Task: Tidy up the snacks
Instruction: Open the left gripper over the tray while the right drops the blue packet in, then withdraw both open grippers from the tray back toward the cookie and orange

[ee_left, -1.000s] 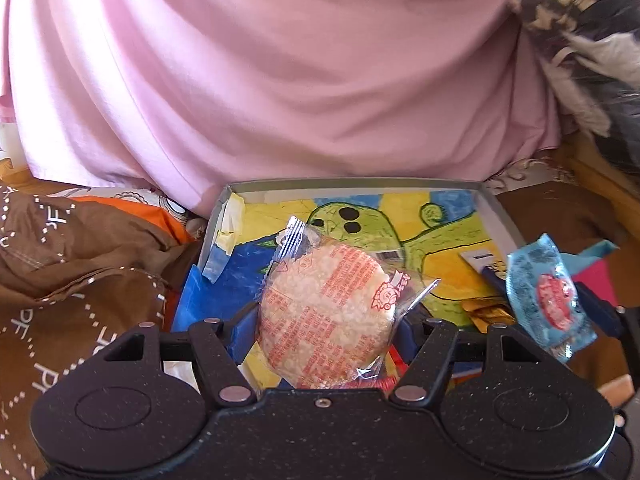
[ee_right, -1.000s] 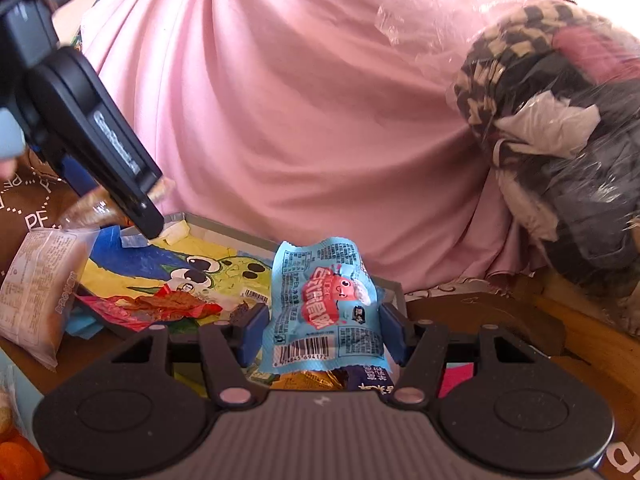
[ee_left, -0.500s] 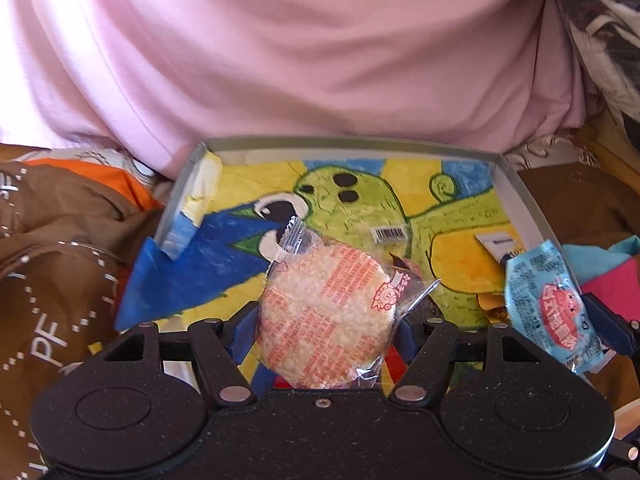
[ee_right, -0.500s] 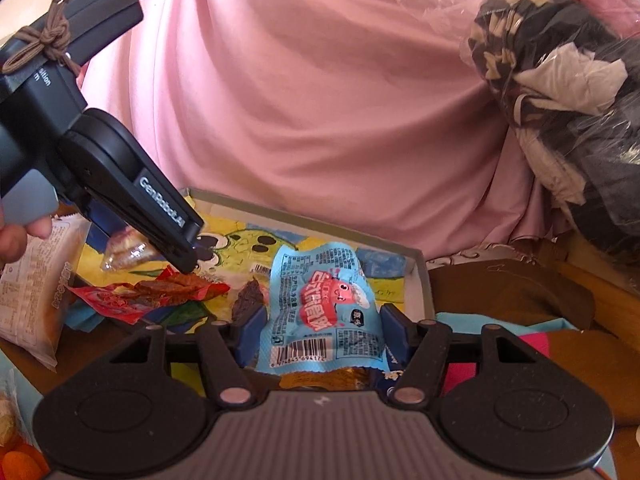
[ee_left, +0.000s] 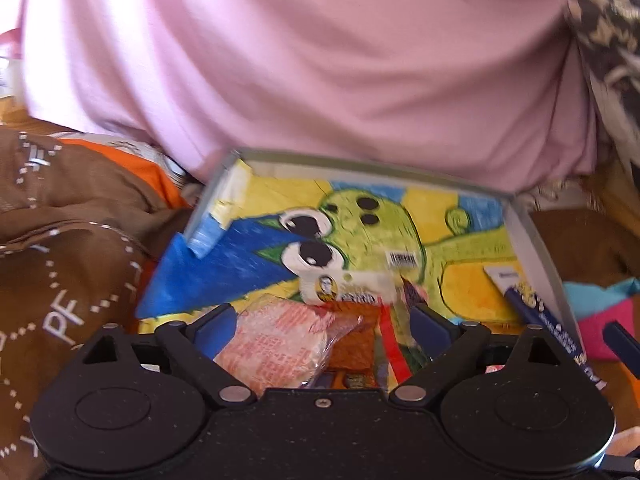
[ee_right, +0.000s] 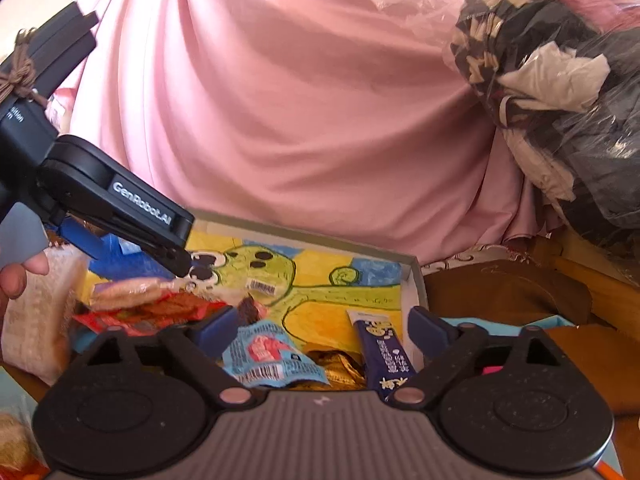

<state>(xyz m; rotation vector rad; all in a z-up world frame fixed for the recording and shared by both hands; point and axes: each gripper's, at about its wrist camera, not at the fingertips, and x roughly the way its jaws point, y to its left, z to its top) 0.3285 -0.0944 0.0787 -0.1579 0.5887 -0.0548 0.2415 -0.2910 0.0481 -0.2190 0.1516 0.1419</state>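
Now both claws gape open, left claw point(ee_left: 322, 326) over the rice cracker point(ee_left: 276, 344), right claw point(ee_right: 320, 330) over the blue packet point(ee_right: 272, 356).

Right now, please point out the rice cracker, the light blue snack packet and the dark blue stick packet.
rice cracker point(ee_left: 276, 340), left wrist view, middle of its wrapper.
light blue snack packet point(ee_right: 268, 354), right wrist view, red print.
dark blue stick packet point(ee_right: 384, 354), right wrist view, mid-length.
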